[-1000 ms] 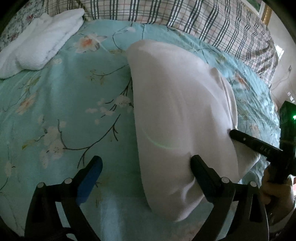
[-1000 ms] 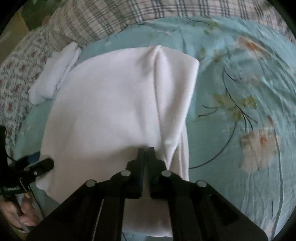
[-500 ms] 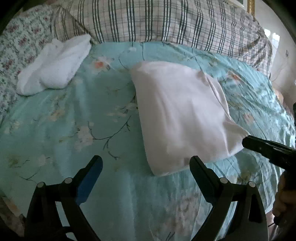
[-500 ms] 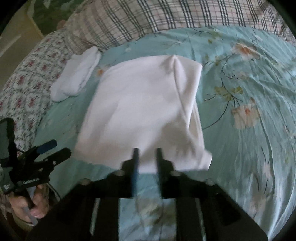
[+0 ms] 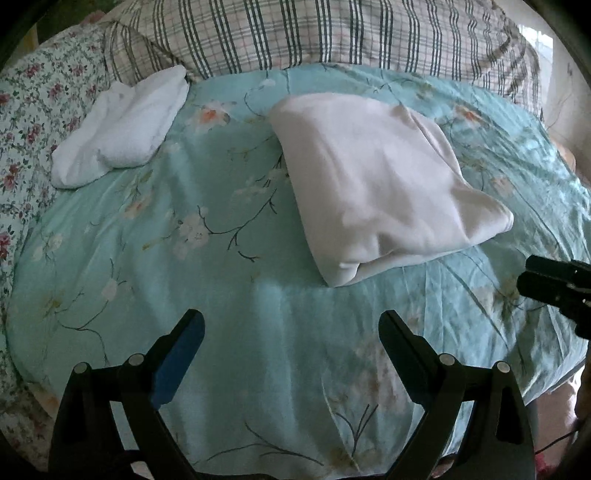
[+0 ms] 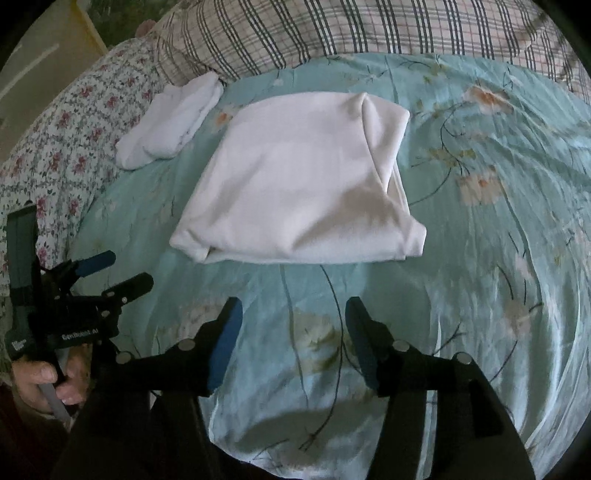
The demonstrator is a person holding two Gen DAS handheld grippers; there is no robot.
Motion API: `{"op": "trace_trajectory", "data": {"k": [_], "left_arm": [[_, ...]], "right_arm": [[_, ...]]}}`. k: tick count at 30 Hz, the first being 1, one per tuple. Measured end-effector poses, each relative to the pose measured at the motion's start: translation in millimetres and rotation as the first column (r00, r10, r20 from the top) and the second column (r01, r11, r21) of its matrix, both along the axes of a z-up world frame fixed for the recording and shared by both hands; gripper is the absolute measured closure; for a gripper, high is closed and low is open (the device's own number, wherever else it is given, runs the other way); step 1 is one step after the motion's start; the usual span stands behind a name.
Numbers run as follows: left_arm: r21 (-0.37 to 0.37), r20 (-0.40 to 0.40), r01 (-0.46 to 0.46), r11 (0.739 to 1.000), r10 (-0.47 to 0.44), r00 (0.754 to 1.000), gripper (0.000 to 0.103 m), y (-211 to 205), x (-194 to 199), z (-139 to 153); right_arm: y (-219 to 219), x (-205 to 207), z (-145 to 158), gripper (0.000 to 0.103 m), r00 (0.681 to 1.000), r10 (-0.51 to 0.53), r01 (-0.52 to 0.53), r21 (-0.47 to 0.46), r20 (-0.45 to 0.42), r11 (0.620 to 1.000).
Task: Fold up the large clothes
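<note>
A white garment [image 5: 376, 177] lies folded into a rough rectangle on the turquoise floral bedspread [image 5: 207, 229]; it also shows in the right wrist view [image 6: 303, 184]. My left gripper [image 5: 291, 325] is open and empty, held back from the garment's near edge. My right gripper [image 6: 293, 314] is open and empty, just short of the garment's near edge. The right gripper shows at the right edge of the left wrist view [image 5: 554, 284], and the left gripper shows at the left of the right wrist view [image 6: 114, 273].
A second folded white cloth [image 5: 118, 129] lies at the far left of the bed, also in the right wrist view [image 6: 173, 118]. A plaid pillow [image 5: 332, 33] runs along the back. A floral sheet [image 5: 22, 110] covers the left side.
My right gripper let go of the garment and opened. Both grippers pulled back from it toward the near edge of the bed. The garment now lies flat and free.
</note>
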State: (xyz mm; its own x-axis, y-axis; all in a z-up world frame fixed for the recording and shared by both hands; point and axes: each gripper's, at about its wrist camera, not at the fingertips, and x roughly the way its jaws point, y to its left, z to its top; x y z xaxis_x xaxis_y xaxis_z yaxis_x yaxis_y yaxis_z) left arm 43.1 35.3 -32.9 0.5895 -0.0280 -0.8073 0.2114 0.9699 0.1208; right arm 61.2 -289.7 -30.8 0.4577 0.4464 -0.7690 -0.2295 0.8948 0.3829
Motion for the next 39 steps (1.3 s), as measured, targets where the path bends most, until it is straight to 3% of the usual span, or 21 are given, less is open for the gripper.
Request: {"op": "trace_trajectory", "data": {"k": [2, 5, 10, 15, 23, 39], "left_arm": [[0.007, 0.018, 0.004, 1.0, -0.004, 1.0, 0.007, 0.3, 0.4, 9.7], [0.032, 0.064, 0.008, 0.999, -0.01, 0.998, 0.007, 0.0, -0.1, 31.7], [0.057, 0.125, 0.015, 0.998, -0.022, 0.992, 0.0, -1.2, 0.0, 68.4], [0.068, 0.099, 0.013, 0.998, -0.02, 0.995, 0.0, -5.5, 13.8, 61.9], [0.084, 0.058, -0.003, 0.996, -0.002, 0.998, 0.0, -10.5, 33.2, 38.1], [0.081, 0.075, -0.03, 0.996, 0.024, 0.997, 0.0, -21.2, 51.9, 38.5]], "right_arm": [[-0.3, 1.0, 2.9, 0.042, 1.0, 0.006, -0.006, 0.011, -0.005, 1.0], [-0.6, 2.3, 18.5, 0.024, 0.999, 0.027, -0.027, 0.0, 0.025, 1.0], [-0.3, 2.1, 56.7, 0.019, 0.99, 0.078, -0.074, -0.036, 0.116, 0.997], [0.8, 11.9, 51.7, 0.0, 0.989, 0.093, -0.086, -0.063, 0.114, 0.994], [7.9, 26.1, 30.8, 0.0, 0.993, 0.1, -0.097, -0.052, 0.063, 0.994], [11.8, 60.7, 31.8, 0.0, 0.99, 0.125, -0.122, -0.053, 0.063, 0.991]]}}
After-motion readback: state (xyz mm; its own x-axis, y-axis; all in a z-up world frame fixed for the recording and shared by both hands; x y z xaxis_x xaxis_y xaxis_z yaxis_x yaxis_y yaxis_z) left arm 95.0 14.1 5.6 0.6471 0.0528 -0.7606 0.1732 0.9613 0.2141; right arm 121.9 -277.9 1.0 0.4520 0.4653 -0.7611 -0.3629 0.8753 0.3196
